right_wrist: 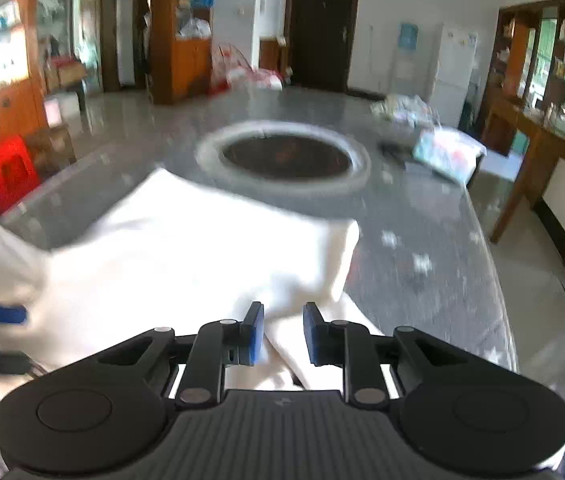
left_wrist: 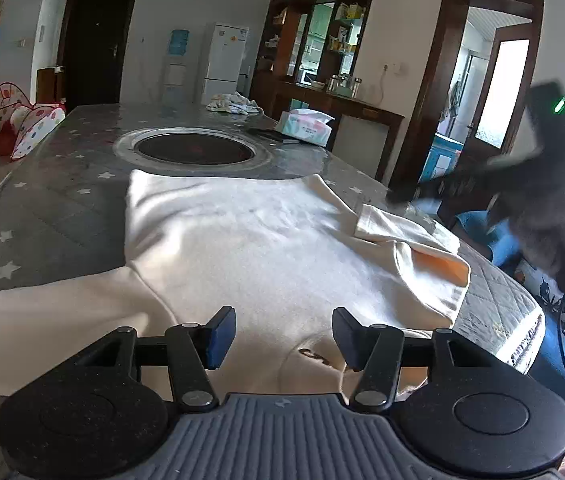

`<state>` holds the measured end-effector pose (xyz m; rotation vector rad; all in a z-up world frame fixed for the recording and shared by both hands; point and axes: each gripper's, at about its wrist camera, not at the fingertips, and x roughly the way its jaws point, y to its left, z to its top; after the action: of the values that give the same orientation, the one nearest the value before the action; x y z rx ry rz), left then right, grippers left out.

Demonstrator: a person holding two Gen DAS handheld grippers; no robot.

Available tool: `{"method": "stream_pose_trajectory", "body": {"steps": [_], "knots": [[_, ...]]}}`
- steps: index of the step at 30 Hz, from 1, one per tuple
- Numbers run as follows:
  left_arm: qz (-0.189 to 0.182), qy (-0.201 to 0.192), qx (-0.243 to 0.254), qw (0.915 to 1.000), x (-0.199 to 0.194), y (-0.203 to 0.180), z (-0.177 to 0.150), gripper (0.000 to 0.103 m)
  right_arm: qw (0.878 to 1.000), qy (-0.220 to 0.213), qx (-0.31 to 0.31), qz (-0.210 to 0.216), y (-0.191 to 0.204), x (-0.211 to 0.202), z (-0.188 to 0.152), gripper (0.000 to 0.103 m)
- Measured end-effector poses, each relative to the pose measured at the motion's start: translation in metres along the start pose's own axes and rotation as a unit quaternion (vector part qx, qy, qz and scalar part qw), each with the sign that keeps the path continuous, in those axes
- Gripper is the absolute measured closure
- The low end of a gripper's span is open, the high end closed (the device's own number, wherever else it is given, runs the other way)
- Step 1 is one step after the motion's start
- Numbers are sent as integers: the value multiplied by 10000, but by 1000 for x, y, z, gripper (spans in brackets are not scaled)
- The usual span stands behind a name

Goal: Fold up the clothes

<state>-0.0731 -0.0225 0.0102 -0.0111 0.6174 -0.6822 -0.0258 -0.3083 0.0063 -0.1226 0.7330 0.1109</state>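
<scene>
The cream sweatshirt (left_wrist: pixel 242 240) lies flat on the counter (left_wrist: pixel 62 208), and everything is placed from it. Nearest, the left claw (left_wrist: pixel 284 336) hovers over the sweatshirt's near edge by the neckline, its blue pads parted wide with only open air between them, gripping nothing. The garment's long axis runs straight away from this claw toward the round burner (left_wrist: pixel 194 148) beyond its far hem. One sleeve (left_wrist: pixel 22 312) trails off the sweatshirt's left side; the other sleeve (left_wrist: pixel 410 236) is already laid across the right side. In the blurred right wrist view, the right claw (right_wrist: pixel 283 332) sits over that folded sleeve's edge, its jaws a narrow gap apart, cloth showing beneath but not pinched. The left claw looks nearer the unfolded sleeve, likely the next fold.
</scene>
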Motion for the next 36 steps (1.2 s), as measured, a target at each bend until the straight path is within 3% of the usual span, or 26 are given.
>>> {"method": "stream_pose_trajectory", "body": {"steps": [4,7,9,10,14,23,29,36], "knots": [[-13,34,35,10000,3,-5,0,44,9997,258,37,27,-6,32,-11,82],[3,84,41,10000,6,-8,0,43,9992,358,68,143,-7,43,-18,70],[10,115,50,9999,7,-9,0,42,9995,289,57,128,-5,44,-22,71],[14,130,47,9999,9,-10,0,42,9996,254,75,113,-5,44,-24,72],[20,176,39,9998,13,-13,1,42,9991,169,363,125,-17,38,-22,98],[55,146,41,9999,11,-13,-1,41,9928,-731,935,163,-40,-29,6,99],[40,72,34,10000,6,-13,-1,41,9860,-1420,711,507,-22,-87,41,99],[92,-55,-44,9999,-3,-8,-2,40,9830,-1275,207,1307,35,-80,48,99]]}}
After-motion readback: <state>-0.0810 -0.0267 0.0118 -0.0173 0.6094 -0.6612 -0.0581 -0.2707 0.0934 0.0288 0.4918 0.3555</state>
